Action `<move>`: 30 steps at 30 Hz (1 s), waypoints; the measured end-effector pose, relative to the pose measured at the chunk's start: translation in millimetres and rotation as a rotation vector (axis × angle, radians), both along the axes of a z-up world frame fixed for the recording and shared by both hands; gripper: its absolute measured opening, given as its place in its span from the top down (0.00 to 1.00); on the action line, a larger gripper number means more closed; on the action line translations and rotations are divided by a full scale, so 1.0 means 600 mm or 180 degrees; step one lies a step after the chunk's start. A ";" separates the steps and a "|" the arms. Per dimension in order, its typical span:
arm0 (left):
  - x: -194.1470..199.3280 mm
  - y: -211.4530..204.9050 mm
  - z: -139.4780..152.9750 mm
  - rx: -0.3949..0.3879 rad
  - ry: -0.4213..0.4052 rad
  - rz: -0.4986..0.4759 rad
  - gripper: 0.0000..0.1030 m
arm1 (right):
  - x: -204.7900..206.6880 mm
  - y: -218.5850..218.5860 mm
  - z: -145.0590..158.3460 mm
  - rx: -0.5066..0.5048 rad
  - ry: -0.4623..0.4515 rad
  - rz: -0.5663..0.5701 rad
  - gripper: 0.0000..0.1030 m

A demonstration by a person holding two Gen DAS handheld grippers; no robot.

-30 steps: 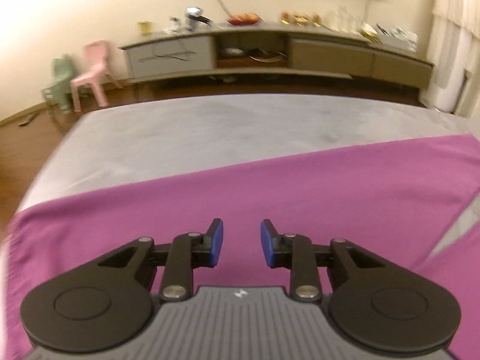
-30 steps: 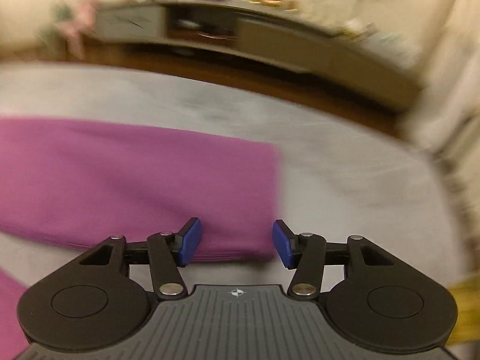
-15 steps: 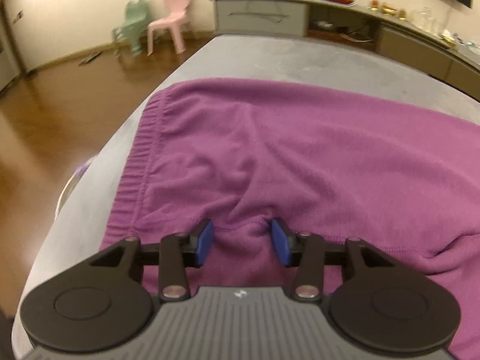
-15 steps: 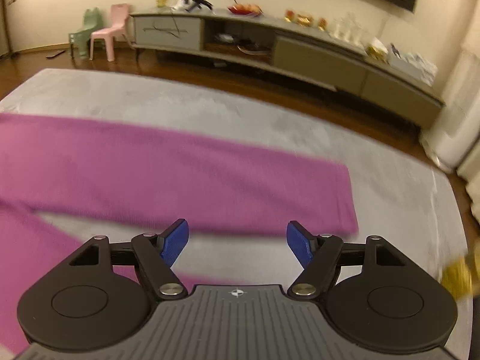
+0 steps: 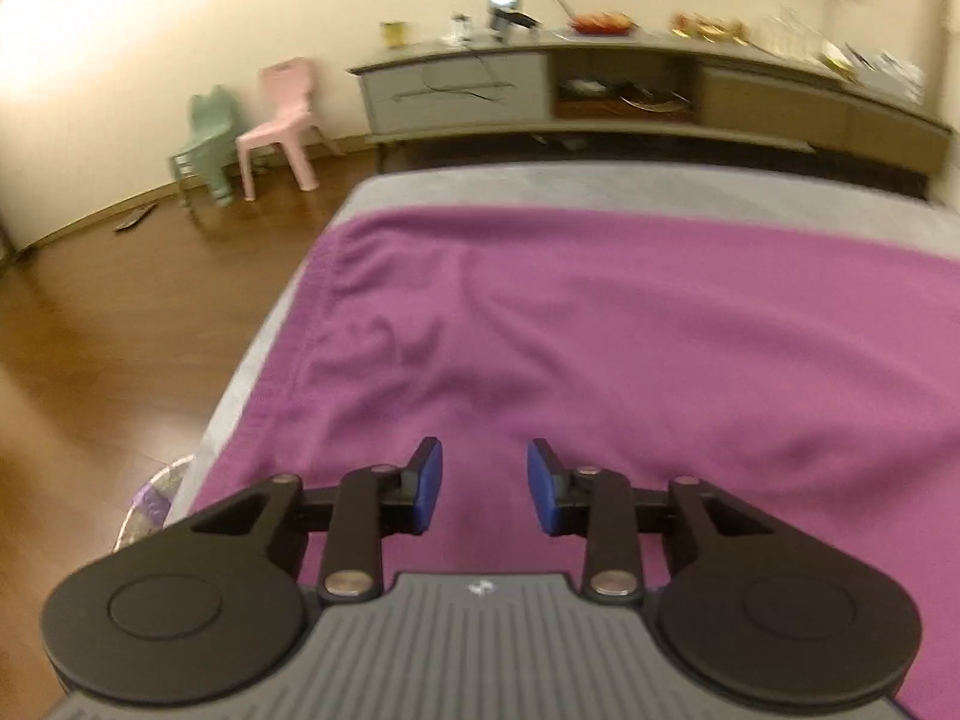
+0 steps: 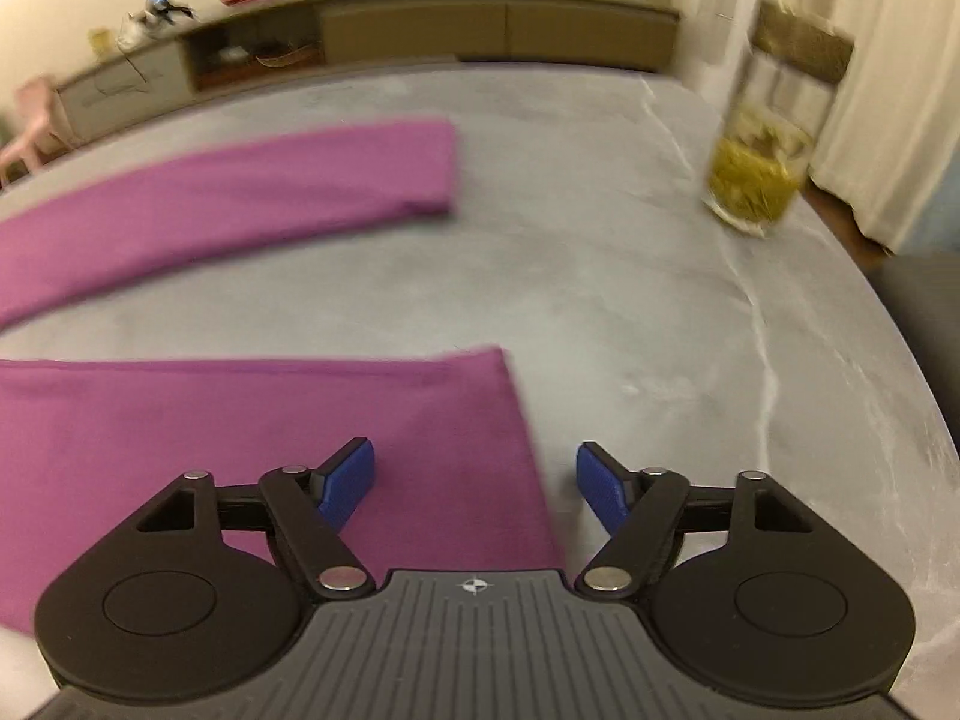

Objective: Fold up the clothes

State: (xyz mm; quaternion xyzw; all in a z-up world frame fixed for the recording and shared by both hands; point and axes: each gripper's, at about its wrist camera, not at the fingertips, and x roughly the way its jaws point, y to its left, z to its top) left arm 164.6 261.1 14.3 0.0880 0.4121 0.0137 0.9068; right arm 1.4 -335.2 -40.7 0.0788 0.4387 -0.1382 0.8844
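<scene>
We see a grey table (image 6: 600, 276) filling most of both views; it carries the garment. Beyond its far edge stands a long low sideboard (image 5: 600, 90) against the wall, with small items on its top that are too blurred to identify.

The purple trousers (image 5: 600, 330) lie flat on the table. In the left wrist view the waistband (image 5: 300, 348) runs along the table's left edge, and the cloth spreads away to the right. In the right wrist view the two legs lie apart with bare table between them: the far leg (image 6: 240, 198) ends in a straight hem toward the middle of the table, and the near leg (image 6: 240, 450) ends in a hem just in front of the right tool.

A pink chair (image 5: 282, 120) and a green chair (image 5: 207, 138) stand side by side on the wooden floor left of the sideboard. A glass jar (image 6: 756, 180) with yellow contents stands near the table's right edge, well apart from the trousers.

The left gripper (image 5: 485, 495) hangs over the waist end. Its jaws are closing; the cloth lies below the gap and the pads do not press on it.

The right gripper (image 6: 475, 489) sits over the near leg's hem corner. Its jaws are opening, spread wide, and nothing is clamped between them.
</scene>
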 end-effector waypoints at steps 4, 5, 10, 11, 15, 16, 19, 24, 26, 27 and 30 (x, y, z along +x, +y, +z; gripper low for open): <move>-0.045 0.005 -0.003 0.0096 0.0088 -0.0036 0.69 | 0.044 0.005 -0.008 -0.0049 -0.0089 0.0185 0.24; -0.056 0.013 -0.006 0.0111 0.0120 -0.0004 0.69 | 0.053 0.005 -0.008 -0.0066 -0.0128 0.0195 0.24; -0.086 0.081 -0.042 0.0031 0.0328 0.0351 0.69 | 0.072 0.020 -0.012 -0.0414 -0.0317 0.0118 0.25; -0.090 0.093 -0.049 -0.0010 0.0374 0.0425 0.66 | 0.072 0.027 -0.011 -0.0513 -0.0333 0.0120 0.27; -0.101 0.138 -0.044 -0.0036 0.0297 0.0671 0.66 | 0.054 0.072 0.025 -0.0498 -0.0592 0.0365 0.27; -0.102 0.150 -0.044 -0.0072 0.0286 0.0743 0.66 | 0.050 0.087 0.031 -0.0461 -0.0621 0.0458 0.27; -0.101 0.177 -0.037 -0.0184 0.0217 0.0950 0.72 | 0.057 0.118 0.023 -0.0343 -0.0494 0.0748 0.29; -0.094 0.150 -0.027 -0.0161 -0.0004 0.0712 0.70 | 0.082 0.094 -0.001 -0.0313 -0.0240 0.0549 0.29; -0.081 0.140 -0.044 0.0006 0.0098 0.0717 0.69 | 0.083 0.073 -0.002 -0.0447 -0.0218 0.0357 0.29; -0.077 0.137 -0.050 0.0073 0.0125 0.0746 0.68 | 0.083 0.061 -0.002 -0.0448 -0.0205 0.0270 0.29; -0.070 0.147 -0.045 0.0000 0.0246 0.1005 0.71 | 0.077 0.043 -0.002 -0.0523 -0.0151 0.0052 0.29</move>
